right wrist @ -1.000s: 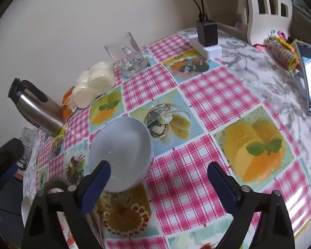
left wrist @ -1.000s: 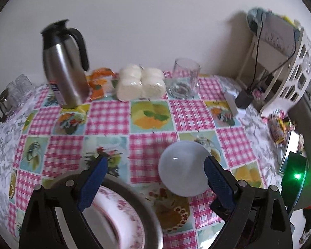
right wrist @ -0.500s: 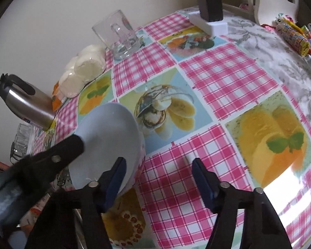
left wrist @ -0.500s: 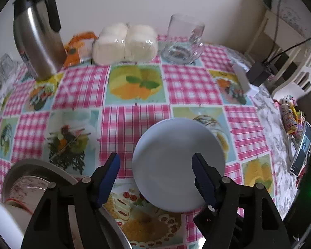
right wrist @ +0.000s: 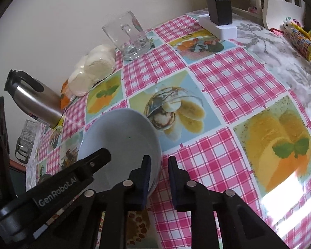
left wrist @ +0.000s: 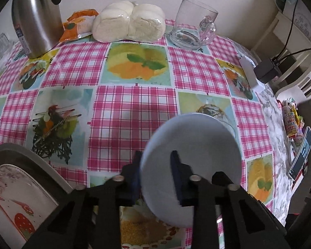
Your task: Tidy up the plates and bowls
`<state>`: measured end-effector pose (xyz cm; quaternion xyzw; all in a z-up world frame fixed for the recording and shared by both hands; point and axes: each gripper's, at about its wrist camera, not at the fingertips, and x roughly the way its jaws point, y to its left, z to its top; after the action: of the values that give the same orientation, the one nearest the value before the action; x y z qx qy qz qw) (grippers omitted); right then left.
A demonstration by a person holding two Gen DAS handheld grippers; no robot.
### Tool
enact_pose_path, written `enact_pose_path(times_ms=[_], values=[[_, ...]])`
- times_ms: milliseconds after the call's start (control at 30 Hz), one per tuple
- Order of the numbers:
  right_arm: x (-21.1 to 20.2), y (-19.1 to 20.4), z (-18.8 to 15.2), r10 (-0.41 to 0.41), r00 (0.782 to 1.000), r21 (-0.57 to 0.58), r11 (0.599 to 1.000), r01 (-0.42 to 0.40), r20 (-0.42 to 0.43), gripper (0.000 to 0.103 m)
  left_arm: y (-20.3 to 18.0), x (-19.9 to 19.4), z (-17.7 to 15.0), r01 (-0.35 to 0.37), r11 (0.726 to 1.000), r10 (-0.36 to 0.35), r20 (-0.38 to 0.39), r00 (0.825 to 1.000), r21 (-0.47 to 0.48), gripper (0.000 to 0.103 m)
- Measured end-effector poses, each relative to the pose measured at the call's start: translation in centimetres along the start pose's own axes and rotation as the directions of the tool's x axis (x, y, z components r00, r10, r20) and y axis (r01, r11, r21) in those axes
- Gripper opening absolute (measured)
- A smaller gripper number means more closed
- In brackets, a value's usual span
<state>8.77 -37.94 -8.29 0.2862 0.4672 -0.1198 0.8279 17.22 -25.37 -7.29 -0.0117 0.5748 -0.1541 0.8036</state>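
A pale blue-white bowl [left wrist: 197,145] sits on the checked tablecloth, and both grippers straddle its rim from opposite sides. My left gripper [left wrist: 155,164] is closing on the bowl's left rim, one blue pad outside the wall and one inside. My right gripper [right wrist: 158,165] is closing on the right rim of the bowl [right wrist: 122,137] in the same way. Both pairs of pads look pressed on the wall, and the bowl sits slightly tilted. The left gripper's black housing [right wrist: 62,186] crosses the right wrist view. A flowered plate [left wrist: 12,188] lies in a grey metal tray [left wrist: 33,159] at lower left.
Along the far wall stand a steel thermos [left wrist: 37,20], an orange packet [left wrist: 78,25], bagged bread rolls [left wrist: 128,22] and a glass mug [left wrist: 192,25]. A power strip with adapter [left wrist: 263,72], sweets [left wrist: 290,122] and a phone [left wrist: 300,157] lie at the right edge by a white chair.
Both grippers came down onto the bowl. Their jaws went from wide open to nearly closed around its opposite rims, and the left gripper's housing entered the right wrist view.
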Motion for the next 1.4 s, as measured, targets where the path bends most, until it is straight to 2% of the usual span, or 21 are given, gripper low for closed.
enact_pose_path(times_ms=[100,333,633,1000,1200,1400], values=[[0.3,-0.3,-0.1,0.001,1.0,0.009,1.0,0.0,-0.017,0.018,0.3,0.1,0.0,0.023,1.0,-0.023,-0.01,1.0,-0.011,0.009],[-0.4,-0.2,-0.4,-0.038,0.999,0.0,0.999,0.038,-0.018,0.018,-0.4,-0.9,-0.3,0.04,0.999,-0.04,-0.003,0.999,0.014,0.009],[-5.6,2.4,0.1,-0.025,0.997,-0.036,0.999,0.028,0.08,0.018,0.2,-7.1,0.1,0.084,0.996,-0.086,0.085,0.993,0.028,0.009],[-9.7,10.1,-2.7,0.094,0.991,-0.155,0.985,-0.078,0.095,0.018,7.3,-15.5,-1.2,0.111,0.992,-0.096,0.216,0.972,-0.06,0.009],[-10.0,14.2,-5.1,0.137,0.988,-0.23,0.966,-0.118,0.065,0.018,11.8,-17.5,-2.4,0.116,0.985,-0.084,0.233,0.969,-0.127,0.009],[-10.7,17.3,-7.2,0.165,0.985,-0.303,0.942,-0.144,0.045,0.019,15.3,-19.9,-4.1,0.154,0.972,-0.102,0.268,0.958,-0.18,0.009]])
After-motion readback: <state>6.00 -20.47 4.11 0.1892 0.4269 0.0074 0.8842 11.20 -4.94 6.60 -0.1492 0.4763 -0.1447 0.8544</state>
